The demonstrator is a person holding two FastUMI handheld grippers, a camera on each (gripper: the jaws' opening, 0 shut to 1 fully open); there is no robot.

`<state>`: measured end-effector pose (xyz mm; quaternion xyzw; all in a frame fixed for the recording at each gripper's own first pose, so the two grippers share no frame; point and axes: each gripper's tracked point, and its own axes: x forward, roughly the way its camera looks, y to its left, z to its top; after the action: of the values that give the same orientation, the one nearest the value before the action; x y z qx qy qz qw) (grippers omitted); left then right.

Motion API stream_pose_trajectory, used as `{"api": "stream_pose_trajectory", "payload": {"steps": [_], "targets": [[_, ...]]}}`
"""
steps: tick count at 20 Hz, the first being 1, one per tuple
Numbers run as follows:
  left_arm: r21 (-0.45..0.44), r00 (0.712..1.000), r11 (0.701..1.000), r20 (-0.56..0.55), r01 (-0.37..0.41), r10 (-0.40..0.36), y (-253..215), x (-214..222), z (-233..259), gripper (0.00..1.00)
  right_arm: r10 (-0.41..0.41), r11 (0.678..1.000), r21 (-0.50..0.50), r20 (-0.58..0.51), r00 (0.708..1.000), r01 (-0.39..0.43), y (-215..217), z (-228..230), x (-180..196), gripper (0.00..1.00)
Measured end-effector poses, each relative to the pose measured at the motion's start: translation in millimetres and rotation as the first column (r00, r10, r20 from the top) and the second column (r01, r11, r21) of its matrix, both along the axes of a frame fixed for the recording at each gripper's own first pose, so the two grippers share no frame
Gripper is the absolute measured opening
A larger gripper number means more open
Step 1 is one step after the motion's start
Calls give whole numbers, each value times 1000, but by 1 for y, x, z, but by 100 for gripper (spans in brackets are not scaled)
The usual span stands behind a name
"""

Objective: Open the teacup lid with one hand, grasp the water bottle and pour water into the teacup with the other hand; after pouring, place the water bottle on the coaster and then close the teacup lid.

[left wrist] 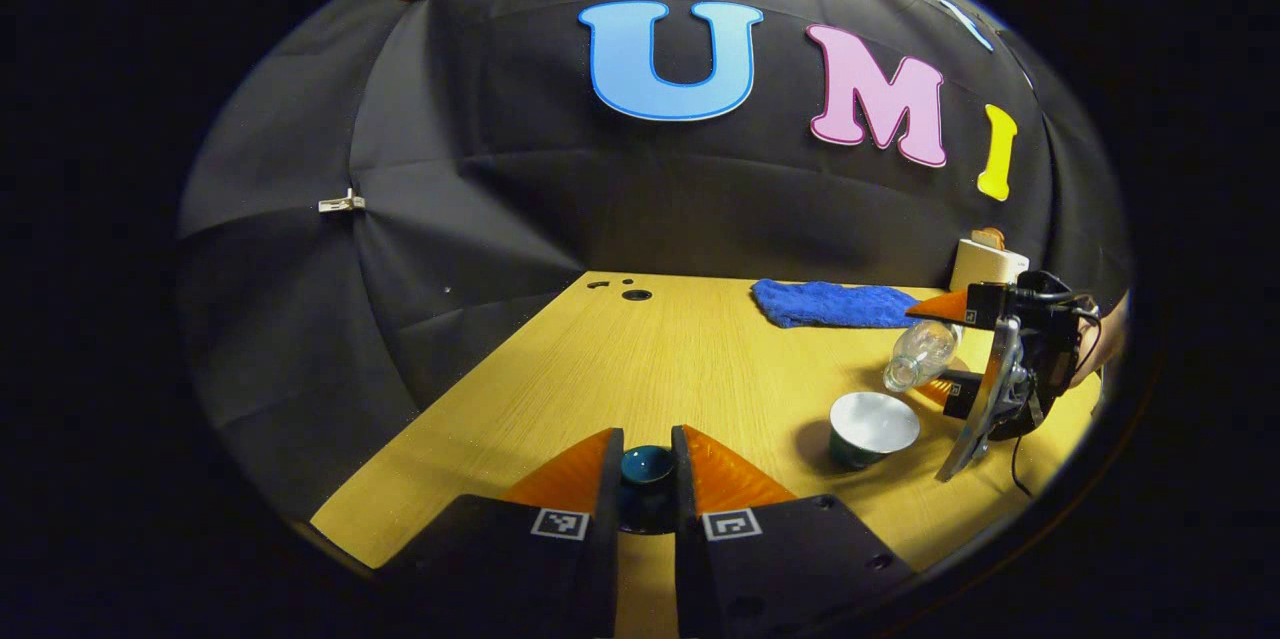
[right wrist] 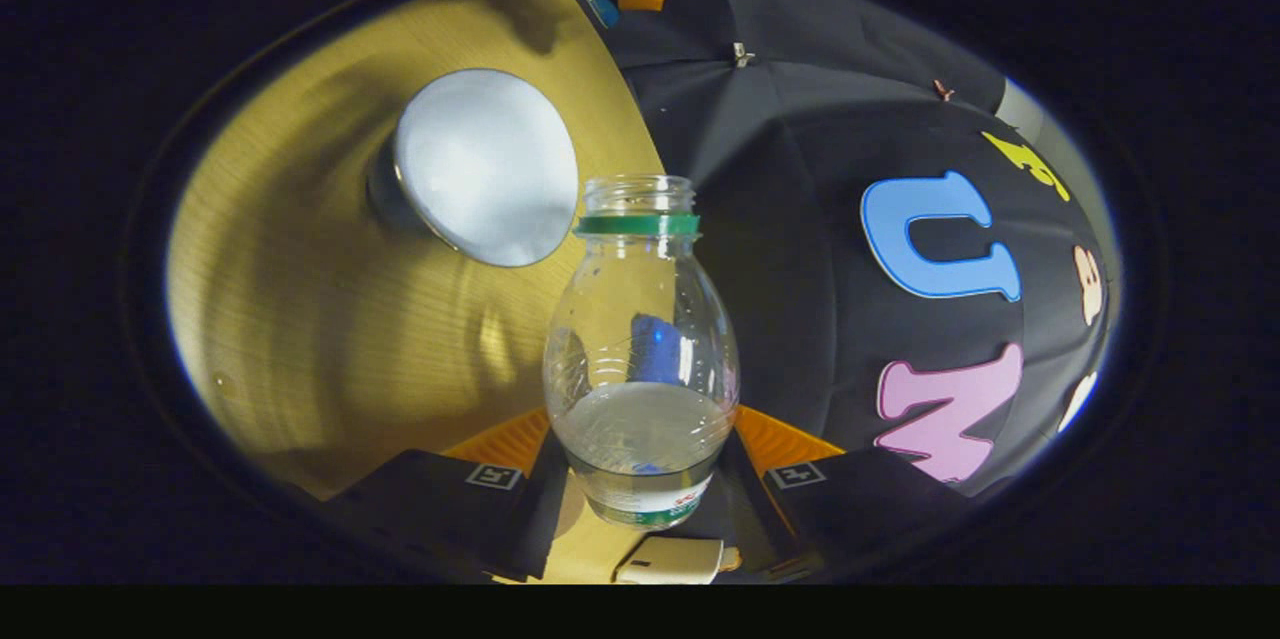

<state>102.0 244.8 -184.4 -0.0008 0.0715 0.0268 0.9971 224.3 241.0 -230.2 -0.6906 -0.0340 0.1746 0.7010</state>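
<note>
Right gripper (right wrist: 640, 464): the 2 fingers are closed on the lower body of the water bottle (right wrist: 640, 359), 1 on each side. The bottle is uncapped and runs straight out from the fingers, its long axis along theirs, mouth farthest away. Some water is seen pooled at the finger end of the bottle, so the neck is judged dry at this tilt.

Beyond the fingers and off to their left lies the open teacup (right wrist: 480, 169), its pale inside facing the camera. The bottle mouth sits just beside the cup's rim, not over its centre. In the left gripper view the same bottle (left wrist: 920, 356) is seen tipped mouth-down toward the teacup (left wrist: 872, 427), held by the right gripper (left wrist: 955, 349), mouth above and slightly behind the rim.

Left gripper (left wrist: 645, 464): the 2 fingers are nearly closed around the dark teacup lid (left wrist: 646, 467), which is held between them low over the bench (left wrist: 650, 359); actual contact on both sides cannot be confirmed. The cup lies well to the right of these fingers.

Judgement: pouring is at hand. The move depends on the mouth being carried sideways over the cup and the tilt steepened.
</note>
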Motion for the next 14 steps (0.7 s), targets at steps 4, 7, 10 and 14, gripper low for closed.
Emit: {"api": "stream_pose_trajectory", "payload": {"steps": [4, 7, 10, 14], "targets": [[-9, 1000, 1000, -3, -16, 16, 6, -2, -1, 27, 40, 999, -29, 7, 999, -40, 5, 1, -1, 74], [-10, 1000, 1000, 0, -17, 17, 6, -4, 1, 27, 104, 991, -89, 2, 995, -104, 12, 4, -1, 70], [-9, 1000, 1000, -1, -10, 10, 5, -6, 1, 27, 145, 982, -127, 6, 989, -143, 15, 8, 6, 74], [-11, 1000, 1000, -2, -12, 12, 5, -7, 1, 27, 171, 974, -151, 13, 985, -167, 19, 8, 1, 74]]}}
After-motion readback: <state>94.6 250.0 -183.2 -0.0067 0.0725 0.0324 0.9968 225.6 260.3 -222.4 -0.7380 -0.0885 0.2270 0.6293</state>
